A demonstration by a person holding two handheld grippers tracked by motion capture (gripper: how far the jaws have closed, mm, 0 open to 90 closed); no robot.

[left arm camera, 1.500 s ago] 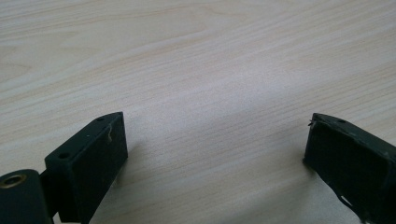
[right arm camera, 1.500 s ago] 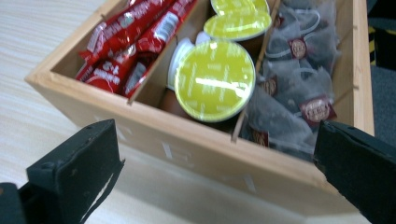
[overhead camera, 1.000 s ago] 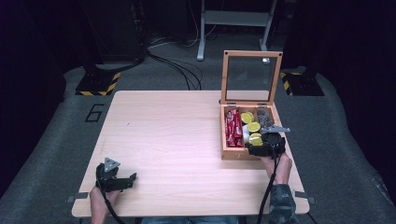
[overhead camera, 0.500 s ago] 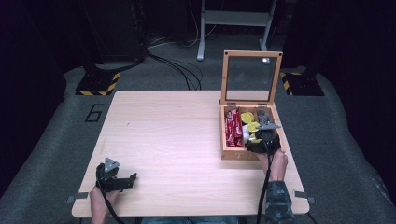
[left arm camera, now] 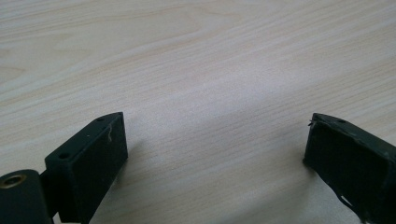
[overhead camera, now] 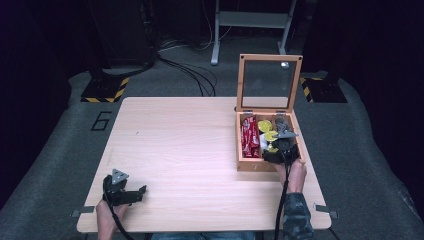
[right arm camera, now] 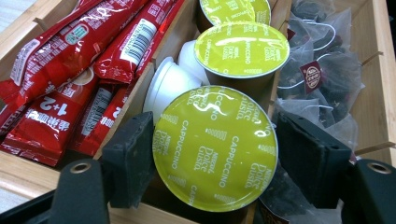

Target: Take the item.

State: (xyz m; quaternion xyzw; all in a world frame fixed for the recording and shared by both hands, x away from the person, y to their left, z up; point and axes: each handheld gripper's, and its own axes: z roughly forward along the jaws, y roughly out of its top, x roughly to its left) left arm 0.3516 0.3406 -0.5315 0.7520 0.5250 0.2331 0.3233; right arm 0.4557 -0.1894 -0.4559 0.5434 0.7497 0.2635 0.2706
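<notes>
Capsule: yellow-green capsule [right arm camera: 215,147] with "Cappuccino" printed on its lid, in the middle compartment of the wooden box [overhead camera: 250,164], at that compartment's near end.
Right gripper: right gripper [right arm camera: 215,158] reaches into the box from the near side; its jaws have just been closing and now sit on either side of the capsule, both touching its rim, so it has hold of it.
Left gripper: left gripper [left arm camera: 215,144] rests over bare table [overhead camera: 190,145] at the near left corner, jaws wide apart with nothing between them.
Box: near the table's right edge, glass lid [overhead camera: 270,82] standing upright at the far side.
Left compartment: red sachets [right arm camera: 70,70].
Middle compartment: more yellow-green capsules [right arm camera: 240,49] beyond the gripped one, white capsules [right arm camera: 170,86] beside them.
Right compartment: dark tea bags [right arm camera: 322,70] in clear wrappers.
</notes>
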